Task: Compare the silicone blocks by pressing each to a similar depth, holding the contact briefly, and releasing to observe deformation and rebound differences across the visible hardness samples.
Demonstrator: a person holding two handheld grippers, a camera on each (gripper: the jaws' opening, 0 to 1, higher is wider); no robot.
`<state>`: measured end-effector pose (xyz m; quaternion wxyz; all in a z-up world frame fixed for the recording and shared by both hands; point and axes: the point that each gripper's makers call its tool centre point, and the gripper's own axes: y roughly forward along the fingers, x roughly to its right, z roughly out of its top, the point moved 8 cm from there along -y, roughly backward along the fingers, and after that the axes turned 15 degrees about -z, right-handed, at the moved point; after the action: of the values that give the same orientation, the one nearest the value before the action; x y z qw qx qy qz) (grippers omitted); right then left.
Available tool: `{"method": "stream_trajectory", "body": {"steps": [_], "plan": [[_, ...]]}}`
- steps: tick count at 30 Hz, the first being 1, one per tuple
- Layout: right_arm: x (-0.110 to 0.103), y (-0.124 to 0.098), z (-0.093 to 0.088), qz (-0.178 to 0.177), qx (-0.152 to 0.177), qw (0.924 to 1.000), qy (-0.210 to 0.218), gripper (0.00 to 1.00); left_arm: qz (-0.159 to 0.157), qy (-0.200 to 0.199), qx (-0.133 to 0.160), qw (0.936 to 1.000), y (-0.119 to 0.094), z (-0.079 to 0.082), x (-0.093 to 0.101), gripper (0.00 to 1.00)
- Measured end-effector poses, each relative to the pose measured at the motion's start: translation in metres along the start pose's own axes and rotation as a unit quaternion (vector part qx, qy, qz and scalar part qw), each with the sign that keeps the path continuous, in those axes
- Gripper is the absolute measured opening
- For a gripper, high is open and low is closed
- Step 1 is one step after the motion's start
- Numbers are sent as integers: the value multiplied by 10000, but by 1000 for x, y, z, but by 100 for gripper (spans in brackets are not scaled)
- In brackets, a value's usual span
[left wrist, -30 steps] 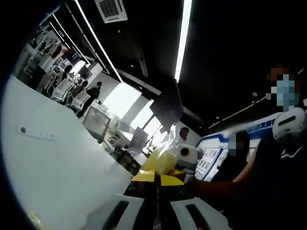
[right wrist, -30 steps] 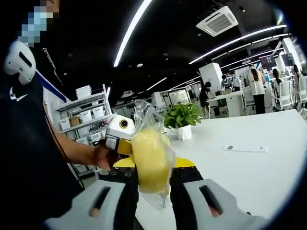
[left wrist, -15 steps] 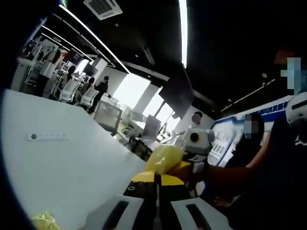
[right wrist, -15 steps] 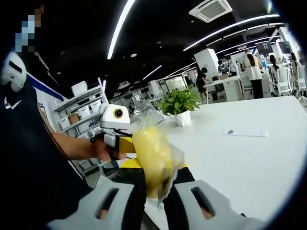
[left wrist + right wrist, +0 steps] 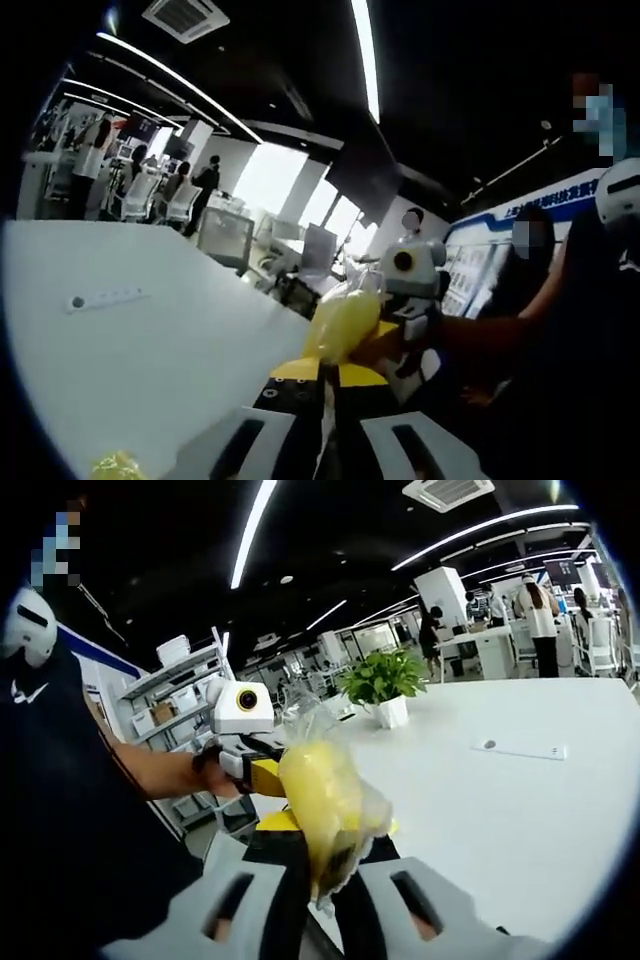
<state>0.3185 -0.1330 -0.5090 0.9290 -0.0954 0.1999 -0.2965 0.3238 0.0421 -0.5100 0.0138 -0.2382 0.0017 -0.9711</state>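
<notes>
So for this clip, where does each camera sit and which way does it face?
Left gripper view: rides the left gripper, facing the white table, right gripper and the person's forearm.
Right gripper view: rides the right gripper, facing the bagged yellow block it clamps, the potted plant and the person's arm.
Shared: yellow block, table.

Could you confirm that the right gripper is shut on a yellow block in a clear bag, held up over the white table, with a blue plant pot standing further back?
One detail is off: the plant pot is white, not blue, as the right gripper view shows. The right gripper is indeed shut on the bagged yellow block above the white table.
</notes>
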Motion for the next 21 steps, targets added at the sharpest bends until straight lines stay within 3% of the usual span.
{"method": "stream_trajectory", "body": {"steps": [7, 9, 13, 15, 21], "plan": [[0, 2, 2, -15, -8, 10000, -39, 1, 105, 116, -17, 9999, -1, 1, -1, 3], [-1, 1, 2, 22, -6, 10000, -47, 1, 0, 349, -103, 9993, -2, 3, 0, 4], [-3, 1, 3, 25, -32, 10000, -69, 1, -21, 347, -89, 9994, -4, 2, -1, 5], [-4, 1, 3, 48, -52, 9999, -74, 1, -57, 102, -15, 9999, -5, 2, 1, 4], [-7, 2, 3, 98, -20, 9999, -137, 1, -54, 295, -39, 9995, -6, 2, 6, 1]]}}
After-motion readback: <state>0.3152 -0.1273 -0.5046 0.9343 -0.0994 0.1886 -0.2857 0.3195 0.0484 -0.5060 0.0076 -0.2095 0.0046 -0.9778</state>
